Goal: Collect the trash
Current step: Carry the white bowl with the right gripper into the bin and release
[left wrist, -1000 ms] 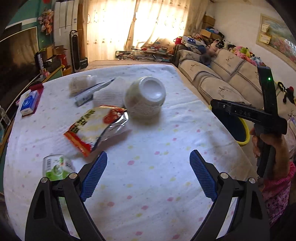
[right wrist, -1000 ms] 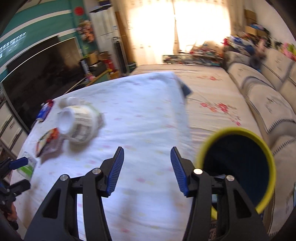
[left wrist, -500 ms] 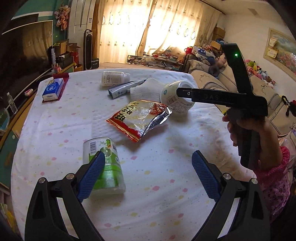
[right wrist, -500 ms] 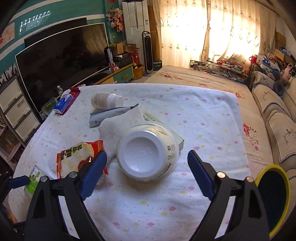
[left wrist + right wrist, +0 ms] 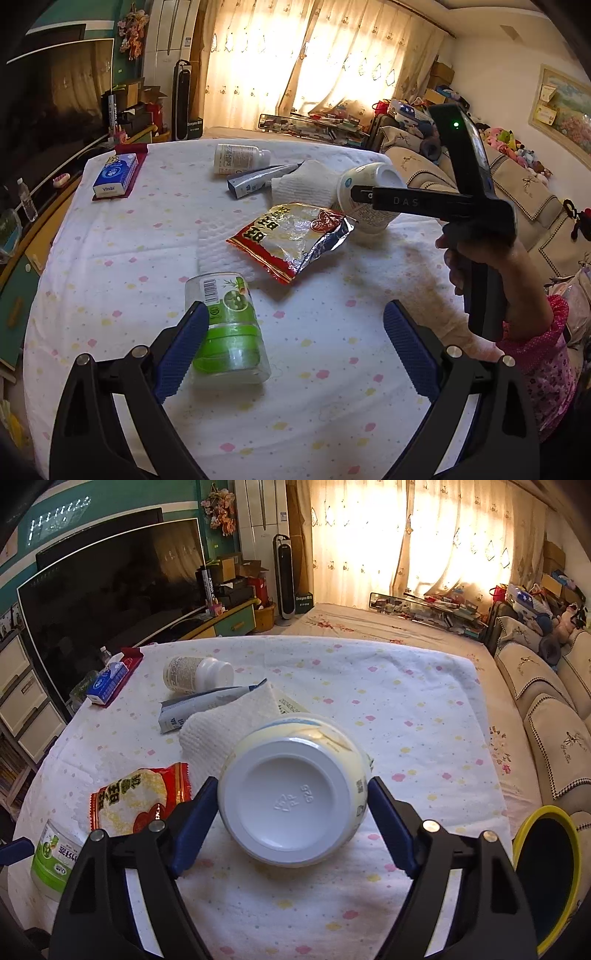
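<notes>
Trash is lying scattered over the dotted white cloth [image 5: 424, 709] on the table, and the right gripper [image 5: 291, 801] is straddling an upturned white cup [image 5: 291, 794]; its jaws have just been narrowing after opening wide, the blue pads sitting at the cup's two sides, though whether they are pressing on it is not clear. "PP" is showing moulded in the cup's base. The left gripper [image 5: 291, 343] is standing spread wide and holding nothing, its left pad just beside a clear tub with a green label [image 5: 225, 325] lying on its side. Resting on the cloth are one red snack packet [image 5: 295, 236] with large white characters, one white pill bottle [image 5: 195, 674] on its side, one grey tube [image 5: 199, 705], one folded white paper towel [image 5: 229, 720] and one blue tissue pack [image 5: 114, 173] reading "Vinda". One yellow-rimmed bin [image 5: 546, 878] is sitting beyond the table's right edge. "DAS" is showing along the right gripper's arm in the left wrist view.
</notes>
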The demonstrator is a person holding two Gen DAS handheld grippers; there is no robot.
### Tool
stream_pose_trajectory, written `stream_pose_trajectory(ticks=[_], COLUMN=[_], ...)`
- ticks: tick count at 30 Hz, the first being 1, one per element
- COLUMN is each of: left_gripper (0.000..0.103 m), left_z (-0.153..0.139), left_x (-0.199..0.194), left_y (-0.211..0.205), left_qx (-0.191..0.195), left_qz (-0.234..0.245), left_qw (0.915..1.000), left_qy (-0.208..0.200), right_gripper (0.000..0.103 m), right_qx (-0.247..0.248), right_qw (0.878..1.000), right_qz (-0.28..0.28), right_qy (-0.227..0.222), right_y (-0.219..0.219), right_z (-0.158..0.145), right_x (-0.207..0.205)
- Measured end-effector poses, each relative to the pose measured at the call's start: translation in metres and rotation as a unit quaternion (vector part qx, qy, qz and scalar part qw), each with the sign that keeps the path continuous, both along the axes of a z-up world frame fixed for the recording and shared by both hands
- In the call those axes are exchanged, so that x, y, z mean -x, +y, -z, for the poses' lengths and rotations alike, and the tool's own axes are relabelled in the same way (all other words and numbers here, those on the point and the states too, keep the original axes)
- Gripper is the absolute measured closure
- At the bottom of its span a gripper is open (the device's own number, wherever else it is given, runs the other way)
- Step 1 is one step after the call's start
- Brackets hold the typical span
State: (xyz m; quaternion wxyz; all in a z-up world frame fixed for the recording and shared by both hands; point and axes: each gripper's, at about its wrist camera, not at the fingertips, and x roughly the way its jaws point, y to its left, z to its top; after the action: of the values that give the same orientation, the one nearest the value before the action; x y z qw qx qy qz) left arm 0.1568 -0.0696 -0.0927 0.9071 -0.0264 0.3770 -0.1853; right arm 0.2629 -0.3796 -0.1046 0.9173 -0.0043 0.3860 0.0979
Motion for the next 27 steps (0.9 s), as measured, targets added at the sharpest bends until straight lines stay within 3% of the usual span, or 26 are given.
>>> stream_pose_trajectory(ticks=[6,12,19,27], left_gripper=[0.009,0.009,0.009,0.008], left_z=[0.0,-0.001,-0.001,0.002], left_x=[0.002,0.004,0.006,0.004], left_y=[-0.003,-0.007,-0.013,-0.019], left_qx=[-0.005,-0.01,-0.017,-0.025], left_qz=[-0.004,-0.007,-0.007,-0.014], left_qw=[1.0,0.9999,0.9998,0.9996], left_qy=[-0.002,-0.004,-0.005,0.004], right_gripper=[0.026,0.026,0.026,0.026], right_qx=[-0.023,-0.042,-0.034,-0.033], right_qw=[0.999,0.996,0.977,0.949], right_qz=[0.012,0.076,0.211,0.313], right_qy=[-0.023,-0.037,-0.009,0.028], right_y=[-0.027,-0.089,-0.192,-0.272], right_z=[-0.021,-0.027,0.006,0.052], right_x=[0.027,0.055,0.072,0.083])
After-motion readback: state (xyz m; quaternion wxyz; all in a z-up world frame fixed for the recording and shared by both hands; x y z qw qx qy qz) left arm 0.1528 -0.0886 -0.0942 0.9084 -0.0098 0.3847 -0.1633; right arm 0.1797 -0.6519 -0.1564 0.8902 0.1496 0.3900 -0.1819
